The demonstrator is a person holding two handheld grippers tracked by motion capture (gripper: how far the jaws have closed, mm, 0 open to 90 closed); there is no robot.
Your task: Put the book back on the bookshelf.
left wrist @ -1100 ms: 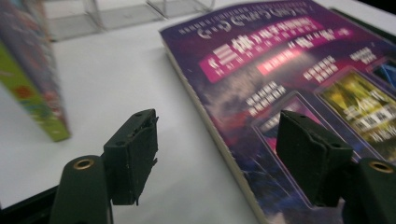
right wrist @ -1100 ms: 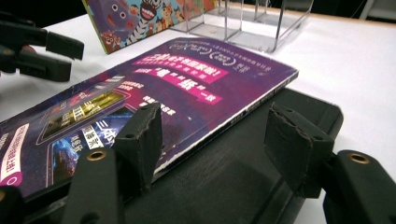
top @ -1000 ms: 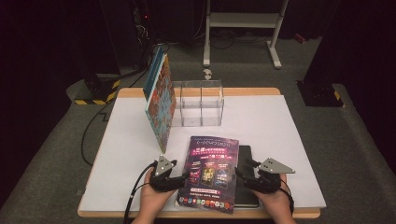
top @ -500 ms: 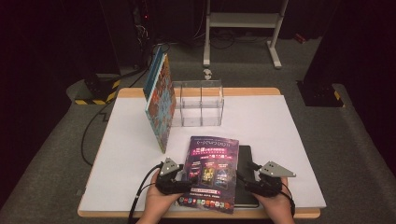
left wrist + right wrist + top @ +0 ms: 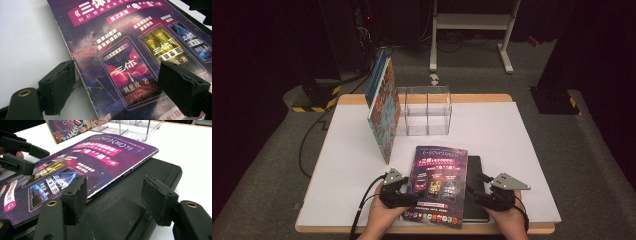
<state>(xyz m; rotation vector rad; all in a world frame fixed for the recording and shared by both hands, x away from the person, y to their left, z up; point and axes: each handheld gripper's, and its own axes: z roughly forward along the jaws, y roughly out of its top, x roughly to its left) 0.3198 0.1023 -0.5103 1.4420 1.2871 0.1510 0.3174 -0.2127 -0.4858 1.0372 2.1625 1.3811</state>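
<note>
A purple magazine [image 5: 439, 180] lies flat at the table's front, partly on top of a black flat case [image 5: 476, 170]. My left gripper [image 5: 409, 192] is at the magazine's left edge. Its jaws have just been opening and now stand open, one over the white table and one above the cover [image 5: 120, 45], with the edge between them and no pad pressing. My right gripper [image 5: 477, 192] hovers open over the black case [image 5: 130, 202], its left jaw beside the magazine's right edge [image 5: 82, 157]. Nothing is held.
A colourful book [image 5: 382, 110] stands tilted against a clear acrylic organiser [image 5: 424, 112] at the back middle. The white table [image 5: 512, 140] has bare room at the right. A black cable trails off the left front edge.
The left gripper's jaws have spread wider at the magazine's left edge. Both hands, the magazine and the black case stay where they were.
</note>
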